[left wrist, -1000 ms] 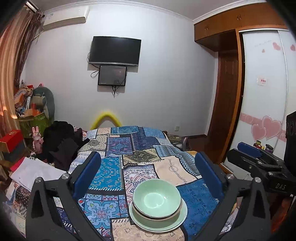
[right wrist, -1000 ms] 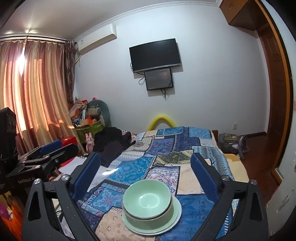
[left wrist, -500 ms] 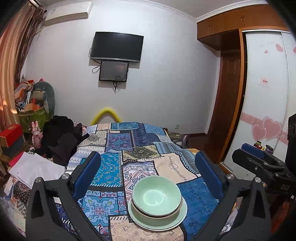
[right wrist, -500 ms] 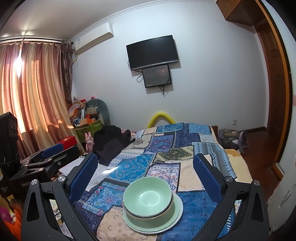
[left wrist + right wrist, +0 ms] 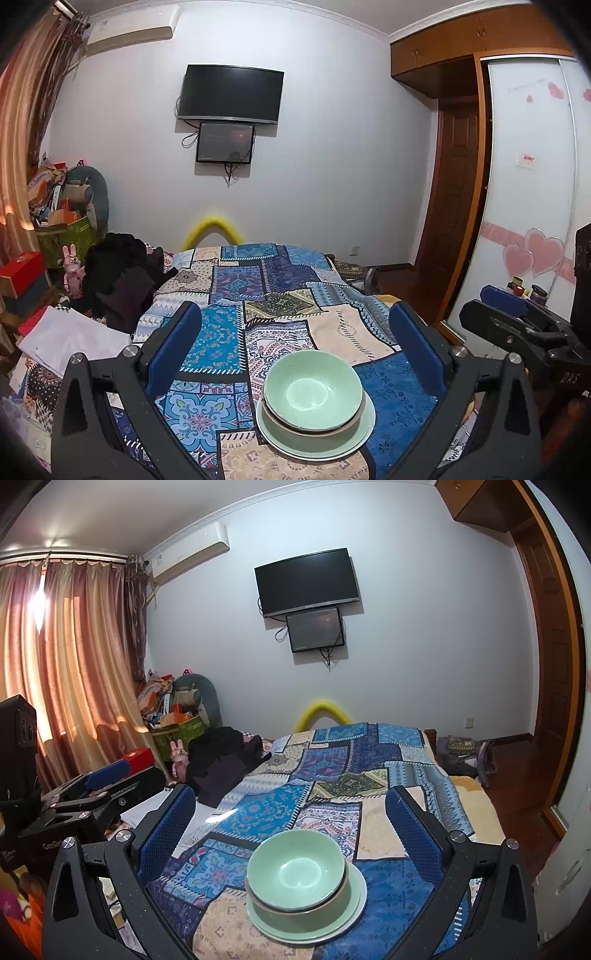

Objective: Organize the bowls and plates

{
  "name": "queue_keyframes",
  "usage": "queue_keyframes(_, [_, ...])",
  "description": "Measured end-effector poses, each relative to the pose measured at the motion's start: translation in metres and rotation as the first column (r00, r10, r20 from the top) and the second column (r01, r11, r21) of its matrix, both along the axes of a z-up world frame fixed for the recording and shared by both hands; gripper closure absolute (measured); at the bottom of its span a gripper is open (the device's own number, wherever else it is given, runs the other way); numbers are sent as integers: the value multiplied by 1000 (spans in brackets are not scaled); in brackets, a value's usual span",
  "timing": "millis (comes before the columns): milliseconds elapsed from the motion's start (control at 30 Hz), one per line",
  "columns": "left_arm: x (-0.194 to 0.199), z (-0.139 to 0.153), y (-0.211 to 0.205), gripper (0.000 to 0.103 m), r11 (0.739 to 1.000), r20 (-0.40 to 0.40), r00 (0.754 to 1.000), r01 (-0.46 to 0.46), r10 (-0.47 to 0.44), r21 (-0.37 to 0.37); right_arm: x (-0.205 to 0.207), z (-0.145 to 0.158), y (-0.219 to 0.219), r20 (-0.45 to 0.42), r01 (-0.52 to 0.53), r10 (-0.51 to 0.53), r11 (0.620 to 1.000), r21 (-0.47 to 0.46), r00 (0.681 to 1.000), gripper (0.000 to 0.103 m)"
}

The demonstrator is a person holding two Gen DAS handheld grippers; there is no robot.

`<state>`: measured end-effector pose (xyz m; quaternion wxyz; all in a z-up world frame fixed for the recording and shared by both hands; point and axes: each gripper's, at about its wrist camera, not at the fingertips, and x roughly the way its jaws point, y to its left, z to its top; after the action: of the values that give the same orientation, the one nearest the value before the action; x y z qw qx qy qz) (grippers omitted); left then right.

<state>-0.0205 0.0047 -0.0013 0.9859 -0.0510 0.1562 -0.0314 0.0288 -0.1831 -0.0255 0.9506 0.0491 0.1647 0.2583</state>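
Note:
A pale green bowl [image 5: 313,393] sits nested in a second green bowl [image 5: 314,428], and both rest on a green plate [image 5: 354,441] on the patchwork bedspread. The same top bowl [image 5: 295,867] and plate [image 5: 352,910] show in the right wrist view. My left gripper [image 5: 295,349] is open, held above and behind the stack with nothing between its blue pads. My right gripper [image 5: 290,827] is open too, hovering over the stack without touching it. Each gripper shows at the edge of the other's view.
The patchwork bedspread [image 5: 258,288] covers the bed. A heap of black clothes [image 5: 122,273] and white paper [image 5: 70,339] lie at its left side. Boxes and bags [image 5: 173,712] crowd the curtain corner. A wardrobe [image 5: 528,206] stands to the right.
Both wrist views have tilted up slightly, so the stack sits a little lower in frame. The bowls and plate have not moved, and both grippers stay open.

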Motion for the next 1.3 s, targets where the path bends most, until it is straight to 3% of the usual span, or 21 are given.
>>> queue_keyframes(1300, [3, 2, -2, 0, 1000, 0, 1000, 22, -22, -6, 2, 5, 0, 5, 0, 0, 1000, 3, 1000, 0])
